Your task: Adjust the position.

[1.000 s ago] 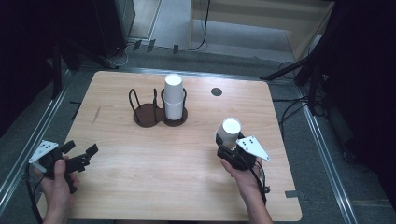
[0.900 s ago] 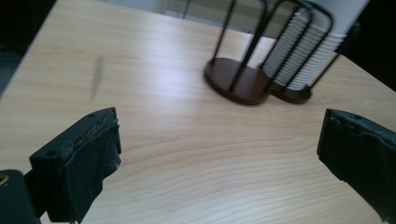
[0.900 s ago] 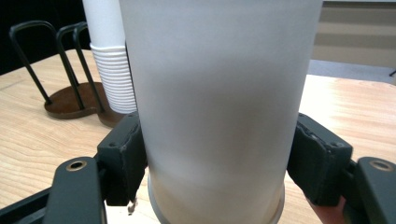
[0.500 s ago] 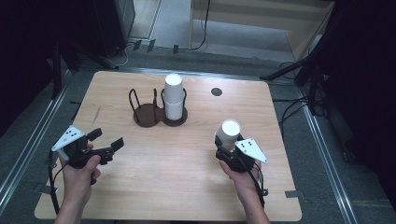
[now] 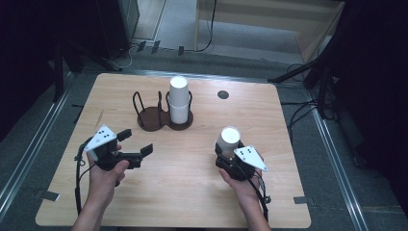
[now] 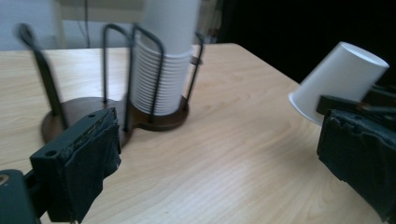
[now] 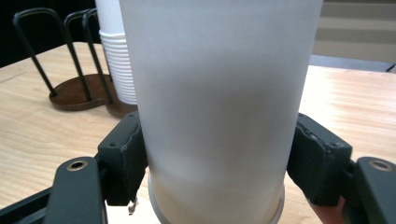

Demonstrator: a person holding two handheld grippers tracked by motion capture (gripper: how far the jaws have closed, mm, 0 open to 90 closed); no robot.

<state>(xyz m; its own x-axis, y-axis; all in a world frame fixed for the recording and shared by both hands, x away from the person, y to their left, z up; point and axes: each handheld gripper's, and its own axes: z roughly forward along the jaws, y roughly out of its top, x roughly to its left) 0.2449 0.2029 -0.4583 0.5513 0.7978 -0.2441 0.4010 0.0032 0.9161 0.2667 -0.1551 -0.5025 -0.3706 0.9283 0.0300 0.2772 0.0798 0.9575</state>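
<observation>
Right gripper point(image 5: 230, 153) clamped on 1 upside-down paper cup point(image 5: 228, 140), held over table's right half. Left gripper point(image 5: 134, 143) jaws spread, empty. Cup stack point(image 5: 178, 100) sits in wire holder point(image 5: 159, 111) — held cup's placement likely remains.

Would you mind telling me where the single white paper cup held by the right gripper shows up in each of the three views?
High view: the cup sits right of centre, upside down, clamped by the right gripper.
Left gripper view: the cup is at the right edge, tilted.
Right gripper view: the cup is in the middle, between the jaws.
Shared landmark: the stack of cups in the wire holder.
</observation>
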